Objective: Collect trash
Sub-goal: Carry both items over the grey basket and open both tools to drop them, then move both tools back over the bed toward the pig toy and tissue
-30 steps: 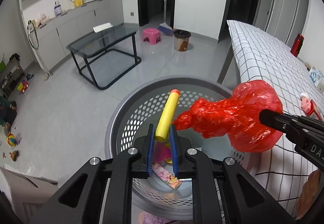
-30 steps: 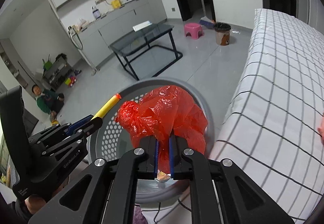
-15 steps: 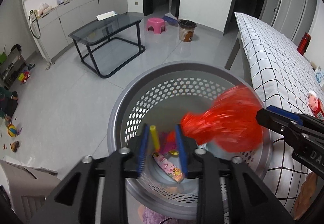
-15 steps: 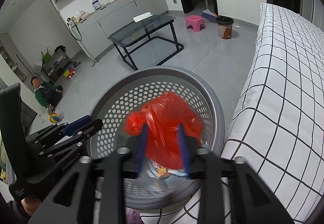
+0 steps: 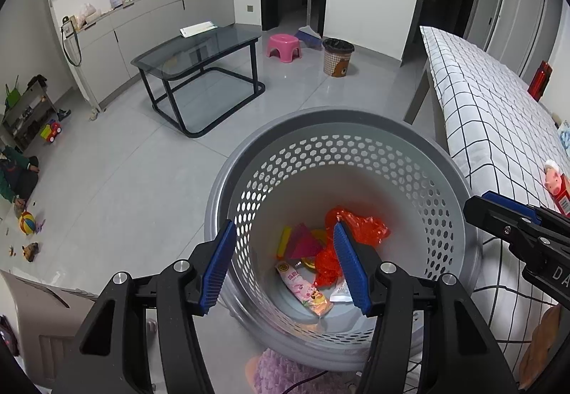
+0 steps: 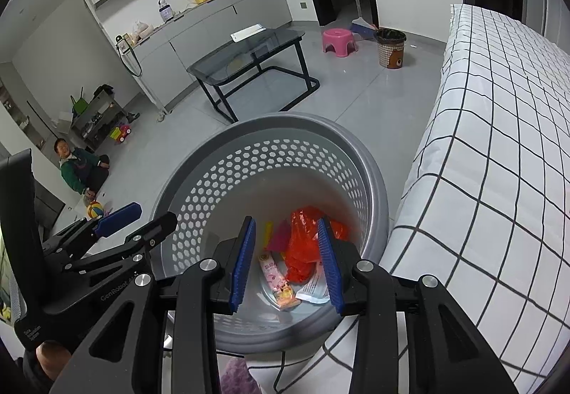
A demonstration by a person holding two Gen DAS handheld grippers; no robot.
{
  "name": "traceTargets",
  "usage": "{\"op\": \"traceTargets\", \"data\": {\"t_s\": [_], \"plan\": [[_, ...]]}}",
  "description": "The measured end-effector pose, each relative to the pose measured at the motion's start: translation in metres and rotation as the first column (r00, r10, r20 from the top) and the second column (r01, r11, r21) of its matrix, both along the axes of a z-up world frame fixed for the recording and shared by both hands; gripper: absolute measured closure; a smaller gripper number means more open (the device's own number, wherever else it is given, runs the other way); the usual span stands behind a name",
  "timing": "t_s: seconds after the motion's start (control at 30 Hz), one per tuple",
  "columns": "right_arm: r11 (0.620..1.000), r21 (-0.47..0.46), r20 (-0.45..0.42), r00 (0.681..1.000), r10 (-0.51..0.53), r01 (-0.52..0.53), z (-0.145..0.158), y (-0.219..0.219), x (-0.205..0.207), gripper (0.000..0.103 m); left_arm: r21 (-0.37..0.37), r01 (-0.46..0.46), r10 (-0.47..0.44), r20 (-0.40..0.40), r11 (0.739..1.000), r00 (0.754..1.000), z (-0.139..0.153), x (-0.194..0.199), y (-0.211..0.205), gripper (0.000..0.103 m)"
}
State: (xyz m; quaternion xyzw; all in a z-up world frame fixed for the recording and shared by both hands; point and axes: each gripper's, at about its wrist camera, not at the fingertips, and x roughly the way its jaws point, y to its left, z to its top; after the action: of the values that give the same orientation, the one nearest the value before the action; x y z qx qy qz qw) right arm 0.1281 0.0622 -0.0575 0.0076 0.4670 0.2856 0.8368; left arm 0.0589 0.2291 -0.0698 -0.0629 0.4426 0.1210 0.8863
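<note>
Trash lay at the bottom of the grey perforated basket [image 5: 342, 130]: a crumpled red plastic bag [image 5: 356, 226] toward two o'clock of the basket floor, a yellow foam stick [image 5: 284, 242] and a pink triangular piece [image 5: 302, 244] at about ten o'clock, a pink snack wrapper [image 5: 302, 290] at six o'clock, and a white packet [image 6: 313, 287] just beside the wrapper. The bag touched the pink piece and lay partly over the packet.

Above the basket mouth hovered the left gripper [image 5: 285, 272], its blue-padded jaws opening with nothing between them. At three o'clock in that view the right gripper [image 6: 286, 265] reached in over the rim; its jaws stood spread apart and pinched nothing, the trash showing far below between the pads.

Just beside the basket at three o'clock stood a bed with a white, black-gridded cover [image 6: 498, 144]. At twelve o'clock, well apart across the grey floor, were a glass-topped table [image 5: 199, 48], a pink stool [image 5: 283, 44] and a small bin with a bear print [image 5: 336, 55]. A person [image 6: 78, 165] in a green jacket sat on the floor at nine o'clock of the right wrist view.
</note>
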Motion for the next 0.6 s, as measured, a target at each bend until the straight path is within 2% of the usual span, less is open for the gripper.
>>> {"op": "traceTargets", "data": {"t_s": [0.33,0.6], "plan": [[0.999,0.028,0.033,0.999,-0.039,0.038,0.015,-0.027,-0.026,0.068,0.005,0.025,-0.025,0.028,1.000,0.999,0.016,-0.012,-0.017,0.046],[0.988,0.031,0.074,0.985,-0.154,0.152,0.029,-0.090,-0.062,0.063,-0.002,0.130,-0.129,0.070,0.992,0.989,0.032,-0.013,-0.067,0.043]]}}
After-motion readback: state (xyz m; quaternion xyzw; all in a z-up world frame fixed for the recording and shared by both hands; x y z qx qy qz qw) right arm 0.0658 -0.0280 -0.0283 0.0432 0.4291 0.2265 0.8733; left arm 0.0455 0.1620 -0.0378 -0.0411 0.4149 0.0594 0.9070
